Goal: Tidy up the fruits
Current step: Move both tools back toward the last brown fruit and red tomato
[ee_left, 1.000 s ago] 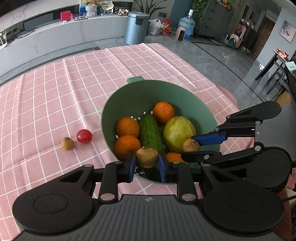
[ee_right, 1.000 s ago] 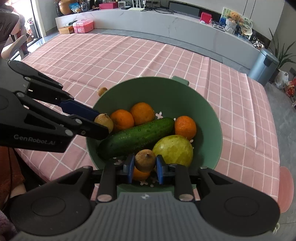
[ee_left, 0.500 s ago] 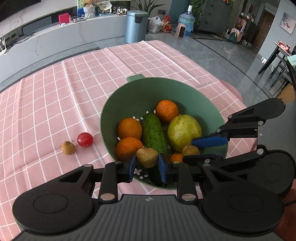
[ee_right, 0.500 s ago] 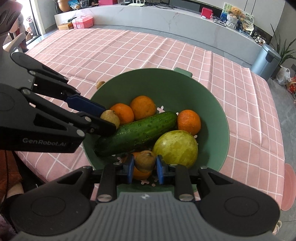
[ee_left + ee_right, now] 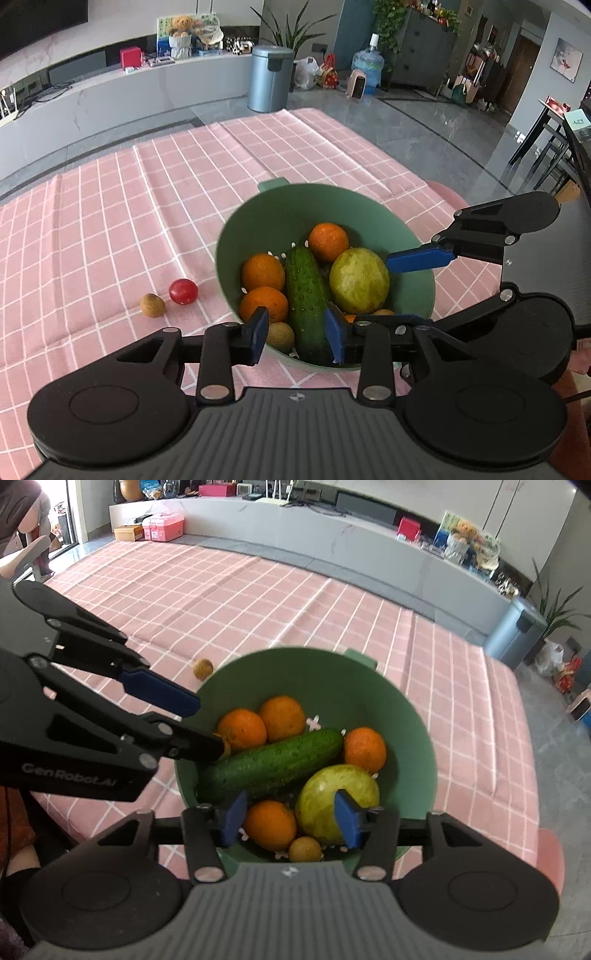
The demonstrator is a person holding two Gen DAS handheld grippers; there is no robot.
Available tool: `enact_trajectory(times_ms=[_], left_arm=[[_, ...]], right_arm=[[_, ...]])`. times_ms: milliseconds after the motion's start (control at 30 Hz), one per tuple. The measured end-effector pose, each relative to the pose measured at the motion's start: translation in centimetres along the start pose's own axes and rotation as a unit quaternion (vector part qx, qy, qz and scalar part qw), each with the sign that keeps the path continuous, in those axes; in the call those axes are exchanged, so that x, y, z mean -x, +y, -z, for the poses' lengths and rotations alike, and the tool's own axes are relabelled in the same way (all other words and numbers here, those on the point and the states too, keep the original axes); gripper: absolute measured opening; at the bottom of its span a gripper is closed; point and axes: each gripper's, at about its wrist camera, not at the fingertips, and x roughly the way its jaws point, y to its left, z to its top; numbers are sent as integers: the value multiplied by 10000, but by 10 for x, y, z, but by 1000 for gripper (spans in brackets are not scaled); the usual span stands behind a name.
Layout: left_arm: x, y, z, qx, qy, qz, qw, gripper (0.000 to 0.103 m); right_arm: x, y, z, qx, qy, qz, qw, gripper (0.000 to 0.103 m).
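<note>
Left wrist view: the left gripper (image 5: 297,341) hangs over the near rim of the round green plastic bowl (image 5: 236,236), its blue-padded jaws spread wide and holding nothing. A small brown longan (image 5: 280,336) lies inside the bowl just under those jaws, beside the long bumpy green cucumber (image 5: 306,295); round oranges (image 5: 263,271) and a large yellow-green pear-like fruit (image 5: 359,280) fill the rest. Left of the bowl, on the pink checked tablecloth (image 5: 110,206), a small red tomato (image 5: 183,291) and a second brown longan (image 5: 152,305) lie close together, not yet collected. The step in hand looks like a drop-off into the bowl; the next move likely calls for the left gripper to swing left of the bowl, descend over one loose fruit and close gently, since both are round and could roll. Beyond the bowl stand a grey-blue pedal bin (image 5: 271,78) and a long pale counter (image 5: 110,92).

Right wrist view: the right gripper (image 5: 290,821) also stands wide and empty above the bowl's near side, with another small longan (image 5: 304,849) below it next to an orange. The outlying longan shows just beyond the bowl's far-left rim.
</note>
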Motion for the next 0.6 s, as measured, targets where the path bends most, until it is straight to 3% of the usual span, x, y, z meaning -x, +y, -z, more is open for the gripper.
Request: enact_trajectory(times_ms=[267, 600], left_arm=[[26, 10, 4, -107, -315, -189, 9993, 42], [38, 49, 10, 111, -549, -455, 9974, 42]], right_arm=[[19, 11, -13, -82, -430, 103, 9990, 51], [20, 32, -38, 156, -752, 0, 9971, 51]])
